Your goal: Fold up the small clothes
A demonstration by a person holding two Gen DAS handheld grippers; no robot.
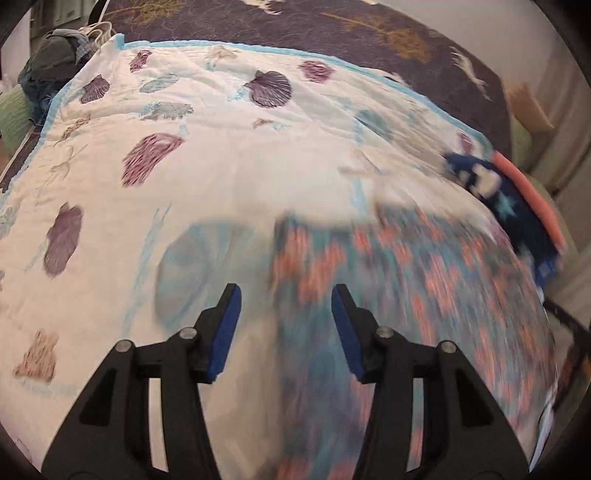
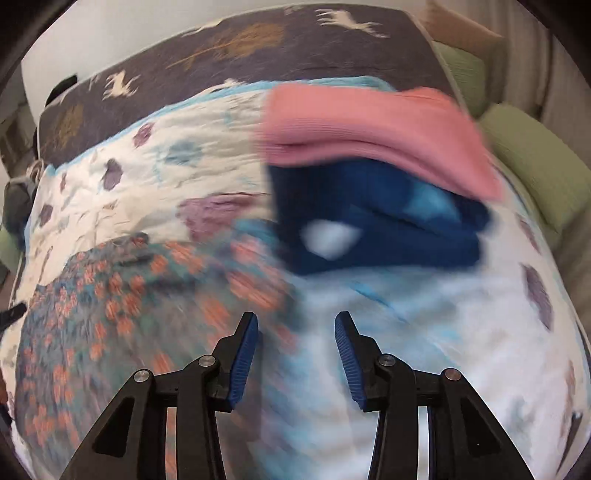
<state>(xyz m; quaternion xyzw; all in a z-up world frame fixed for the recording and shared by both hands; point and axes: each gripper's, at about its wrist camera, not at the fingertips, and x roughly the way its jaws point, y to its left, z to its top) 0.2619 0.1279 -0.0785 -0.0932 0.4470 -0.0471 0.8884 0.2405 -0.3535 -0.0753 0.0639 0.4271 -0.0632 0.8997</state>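
Note:
A small floral garment (image 1: 424, 288), teal with orange flowers, lies flat on a white seashell-print quilt (image 1: 184, 155). It also shows in the right wrist view (image 2: 122, 295), blurred. My left gripper (image 1: 286, 295) is open and empty above the garment's left edge. My right gripper (image 2: 297, 323) is open and empty above the quilt, just right of the garment. A stack of folded clothes, navy (image 2: 369, 229) with a pink piece (image 2: 369, 125) on top, lies beyond the right gripper. The navy piece (image 1: 509, 206) also shows at the right in the left wrist view.
A dark patterned blanket (image 1: 332, 33) covers the bed beyond the quilt. A heap of dark clothes (image 1: 55, 55) sits at the far left. Green cushions (image 2: 532, 155) lie at the right edge of the bed.

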